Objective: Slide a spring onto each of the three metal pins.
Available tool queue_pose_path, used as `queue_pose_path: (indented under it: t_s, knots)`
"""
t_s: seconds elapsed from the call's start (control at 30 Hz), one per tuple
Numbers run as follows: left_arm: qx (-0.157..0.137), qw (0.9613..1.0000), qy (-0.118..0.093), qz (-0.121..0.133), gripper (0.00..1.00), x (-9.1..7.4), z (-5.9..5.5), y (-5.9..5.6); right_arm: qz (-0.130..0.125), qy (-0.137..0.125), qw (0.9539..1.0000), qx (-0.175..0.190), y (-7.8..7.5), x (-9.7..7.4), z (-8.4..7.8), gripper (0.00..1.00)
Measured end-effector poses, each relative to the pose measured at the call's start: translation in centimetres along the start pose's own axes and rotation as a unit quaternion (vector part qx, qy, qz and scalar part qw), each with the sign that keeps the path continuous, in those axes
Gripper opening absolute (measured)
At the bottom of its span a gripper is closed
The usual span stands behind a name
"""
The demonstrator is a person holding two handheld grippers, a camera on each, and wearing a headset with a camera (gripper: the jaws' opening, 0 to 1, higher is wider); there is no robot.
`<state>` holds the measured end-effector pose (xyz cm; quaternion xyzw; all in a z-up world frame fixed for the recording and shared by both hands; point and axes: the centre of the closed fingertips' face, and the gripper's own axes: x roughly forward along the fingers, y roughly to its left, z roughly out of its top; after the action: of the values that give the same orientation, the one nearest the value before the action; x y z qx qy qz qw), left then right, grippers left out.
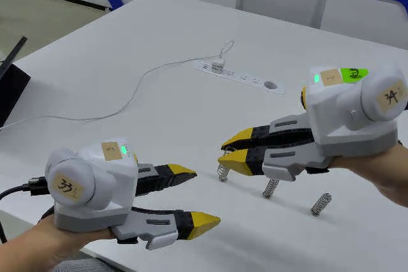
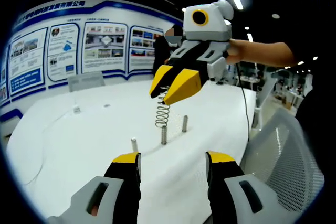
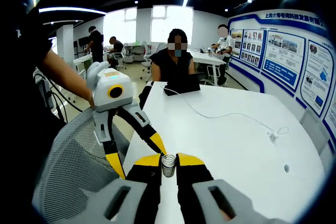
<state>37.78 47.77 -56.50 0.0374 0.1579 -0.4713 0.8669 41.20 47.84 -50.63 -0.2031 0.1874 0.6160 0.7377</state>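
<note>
— Steel coil spring (image 2: 163,114), where is it?
— Pinched in the right gripper (image 2: 169,90), its lower end at the top of the middle upright metal pin (image 2: 164,136).
— And the left gripper (image 2: 172,160)?
— Jaws spread wide, near the pins.

The left tool (image 1: 197,197) and right tool (image 1: 226,151) have smooth, matt, pale grey plastic housings. Their black plastic jaws end in yellow tips with a slight gloss. The paper labels (image 1: 111,151) on the housings are tan and matt. The spring (image 3: 168,165) pinched in the right tool is bright, shiny coiled metal wire. The pins (image 2: 185,123) are bare grey metal with a dull sheen. The worktop (image 1: 191,42) is white, smooth and matt. The cable (image 1: 127,103) has a thin, smooth, pale sheath. The chair (image 3: 68,171) is grey openwork mesh, matt and coarse in texture.
</note>
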Motion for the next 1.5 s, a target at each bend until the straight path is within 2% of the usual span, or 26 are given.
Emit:
queue_pose_path:
  t_s: [0.3, 0.47, 0.6, 0.8, 0.97, 1.3, 1.5]
  knots:
    - [-0.007, 0.9998, 0.001, 0.020, 0.63, -0.1, -0.1, 0.8, -0.044, 0.001, 0.9990, 0.010, -3.6, 0.5, -0.1, 0.11]
    - [-0.010, 0.9995, 0.008, 0.027, 0.68, -0.1, -0.4, 1.1, -0.068, 0.015, 0.9974, 0.016, -5.5, 1.3, -1.2, 0.11]
    - [-0.016, 0.9992, 0.005, 0.036, 0.72, -0.3, -0.4, 1.5, -0.086, 0.019, 0.9950, 0.046, -6.9, 1.9, -2.4, 0.11]
    - [-0.027, 0.9984, -0.001, 0.049, 0.77, -0.4, -0.2, 2.1, -0.091, 0.035, 0.9933, 0.062, -7.4, 2.9, -4.0, 0.11]
    - [-0.029, 0.9982, 0.005, 0.052, 0.83, -0.4, -0.5, 2.1, -0.103, 0.039, 0.9903, 0.085, -8.0, 3.3, -4.9, 0.11]
    - [-0.047, 0.9960, 0.002, 0.076, 0.94, -0.7, -0.5, 3.2, -0.106, 0.053, 0.9880, 0.099, -8.1, 4.3, -6.5, 0.11]
    - [-0.051, 0.9957, 0.007, 0.077, 0.95, -0.7, -0.7, 3.2, -0.104, 0.062, 0.9878, 0.099, -8.0, 4.8, -7.3, 0.11]
